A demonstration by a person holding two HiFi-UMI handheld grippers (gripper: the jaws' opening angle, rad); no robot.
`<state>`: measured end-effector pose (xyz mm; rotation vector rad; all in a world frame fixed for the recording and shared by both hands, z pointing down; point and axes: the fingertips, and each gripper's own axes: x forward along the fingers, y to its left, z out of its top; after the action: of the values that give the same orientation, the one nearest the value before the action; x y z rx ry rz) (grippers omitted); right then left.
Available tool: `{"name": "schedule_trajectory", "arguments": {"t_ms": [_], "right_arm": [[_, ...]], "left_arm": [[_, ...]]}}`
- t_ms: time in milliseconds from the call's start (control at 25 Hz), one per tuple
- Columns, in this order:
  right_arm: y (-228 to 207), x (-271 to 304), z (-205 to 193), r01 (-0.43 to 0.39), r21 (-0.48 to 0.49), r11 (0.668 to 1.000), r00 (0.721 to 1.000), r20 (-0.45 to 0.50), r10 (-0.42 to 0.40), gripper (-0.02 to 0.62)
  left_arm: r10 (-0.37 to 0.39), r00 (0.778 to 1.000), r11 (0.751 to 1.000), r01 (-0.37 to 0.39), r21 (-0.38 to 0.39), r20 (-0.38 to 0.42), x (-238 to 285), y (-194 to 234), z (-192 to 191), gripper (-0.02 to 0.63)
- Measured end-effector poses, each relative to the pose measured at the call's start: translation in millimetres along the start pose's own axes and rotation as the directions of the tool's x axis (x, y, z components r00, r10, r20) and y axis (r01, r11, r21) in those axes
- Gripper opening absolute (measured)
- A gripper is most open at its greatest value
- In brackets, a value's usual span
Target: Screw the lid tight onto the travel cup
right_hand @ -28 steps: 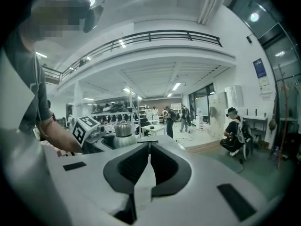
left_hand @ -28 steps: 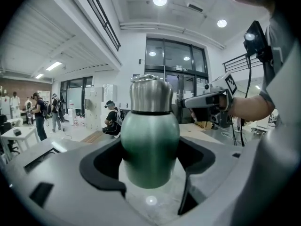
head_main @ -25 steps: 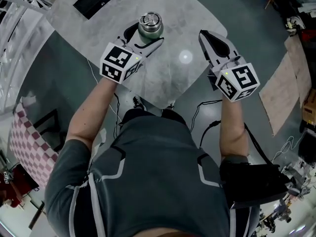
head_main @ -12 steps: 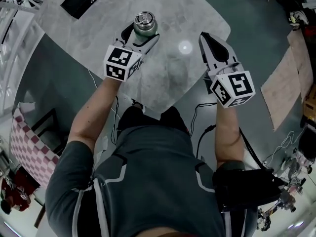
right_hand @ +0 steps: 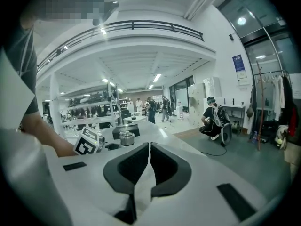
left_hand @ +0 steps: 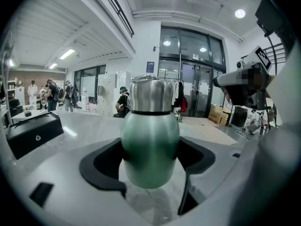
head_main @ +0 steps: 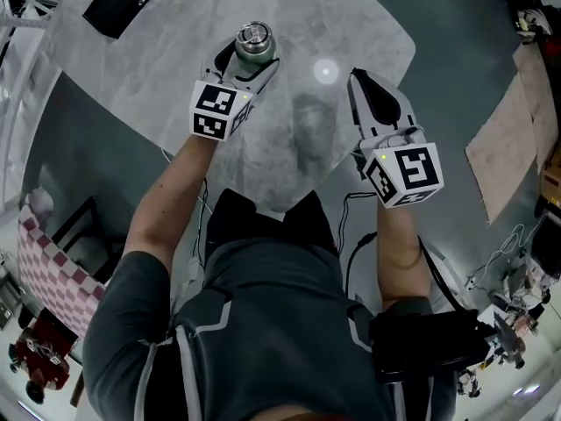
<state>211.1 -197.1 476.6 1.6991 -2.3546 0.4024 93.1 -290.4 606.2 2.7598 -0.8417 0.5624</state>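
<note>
Green travel cup (left_hand: 150, 142) clamped in left gripper (head_main: 252, 60) — lid (left_hand: 151, 94) on; right gripper (head_main: 357, 79) closed, empty.

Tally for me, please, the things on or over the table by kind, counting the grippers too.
Travel cup: 1
Black box: 1
Grippers: 2, the left gripper and the right gripper
Total: 4

No words or numbers can be read. The left cube (head_main: 217, 110) and the right cube (head_main: 403, 174) carry only black-and-white square patterns; the blue wall sign (right_hand: 239, 66) is too small to read.
</note>
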Motion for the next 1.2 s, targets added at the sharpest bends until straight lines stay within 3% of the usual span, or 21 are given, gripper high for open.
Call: {"name": "schedule_trajectory", "arguments": {"t_ms": [520,1200], "right_arm": [[-10,4,-43,0.0,0.023,1.0,0.999,-0.037,0.001,0.037],[-8,18,-53,-0.026,0.041,0.999,0.999,-0.043,0.028,0.037]], "left_arm": [[0.008,0.999,1.0,-0.008,-0.004,-0.038,38,14,-39,0.367],[0.018,0.999,0.999,-0.017,0.037,-0.041,34,14,-57,0.367]]}}
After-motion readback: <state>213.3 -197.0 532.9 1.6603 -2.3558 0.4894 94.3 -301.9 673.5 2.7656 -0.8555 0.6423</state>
